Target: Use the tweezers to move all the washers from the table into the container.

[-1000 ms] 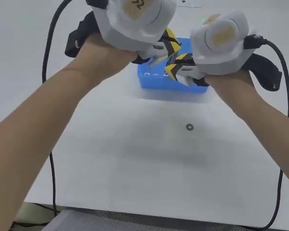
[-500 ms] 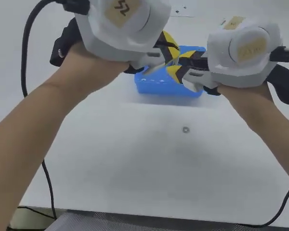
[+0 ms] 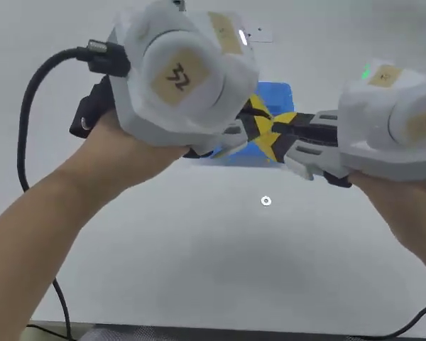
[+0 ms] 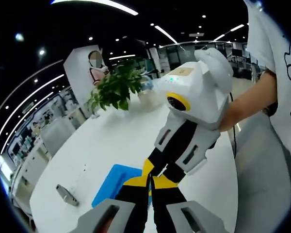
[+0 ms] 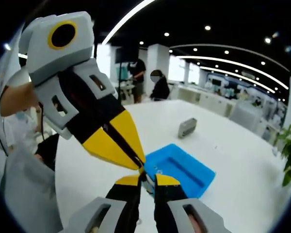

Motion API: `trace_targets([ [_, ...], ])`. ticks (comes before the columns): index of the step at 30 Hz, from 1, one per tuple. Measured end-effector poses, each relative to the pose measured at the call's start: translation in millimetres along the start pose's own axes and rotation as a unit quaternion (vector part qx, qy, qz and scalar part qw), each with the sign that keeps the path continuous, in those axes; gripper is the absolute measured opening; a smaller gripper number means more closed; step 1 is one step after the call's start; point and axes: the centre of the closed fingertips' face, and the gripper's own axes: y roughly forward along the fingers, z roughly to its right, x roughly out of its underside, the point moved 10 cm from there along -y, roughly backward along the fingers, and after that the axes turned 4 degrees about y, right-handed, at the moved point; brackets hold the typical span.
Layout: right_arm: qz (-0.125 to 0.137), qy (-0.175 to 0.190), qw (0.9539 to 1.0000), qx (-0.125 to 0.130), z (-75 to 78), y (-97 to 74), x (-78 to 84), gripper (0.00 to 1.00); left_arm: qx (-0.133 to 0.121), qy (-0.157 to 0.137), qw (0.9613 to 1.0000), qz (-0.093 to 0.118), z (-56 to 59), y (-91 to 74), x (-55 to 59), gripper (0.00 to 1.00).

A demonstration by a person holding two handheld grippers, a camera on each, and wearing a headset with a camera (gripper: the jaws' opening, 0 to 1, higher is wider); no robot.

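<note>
While left tongs [image 5: 141,170] meet right tongs [image 5: 148,181], washer [image 3: 266,202] lies on table [image 3: 199,270].

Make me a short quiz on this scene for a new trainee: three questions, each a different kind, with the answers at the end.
1. Multiple choice: what colour is the container on the table? A red, B blue, C green.
2. True or false: the washer seen in the head view already lies inside the container.
3. Short answer: how many washers can you count on the bare table in the head view?

Key: 1 B. 2 False: it lies on the table, on the near side of the container and apart from it. 3 One.
</note>
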Motion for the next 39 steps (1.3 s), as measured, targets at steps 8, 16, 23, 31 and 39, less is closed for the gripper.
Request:
trace_targets([
  [8,-0.019,0.028,0.9994,-0.001,-8.9,-4.3,22.7,0.06,0.026,-0.007,0.9996,-0.01,16.9,12.0,9.3,0.0],
  [16,-0.035,0.055,0.9979,-0.004,-15.1,0.2,40.3,0.07,0.04,-0.026,0.9987,-0.017,27.7,18.7,19.9,0.0],
  [23,-0.043,0.06,0.9973,-0.005,-16.9,2.6,45.5,0.06,0.046,-0.035,0.9981,-0.021,30.7,20.4,23.3,0.0],
  [31,-0.05,0.073,0.9961,-0.006,-17.9,4.9,54.7,0.07,0.049,-0.039,0.9977,-0.026,36.4,27.4,29.5,0.0],
  [39,-0.051,0.065,0.9965,-0.008,-17.6,5.1,55.0,0.06,0.049,-0.041,0.9977,-0.023,36.5,25.0,28.1,0.0],
])
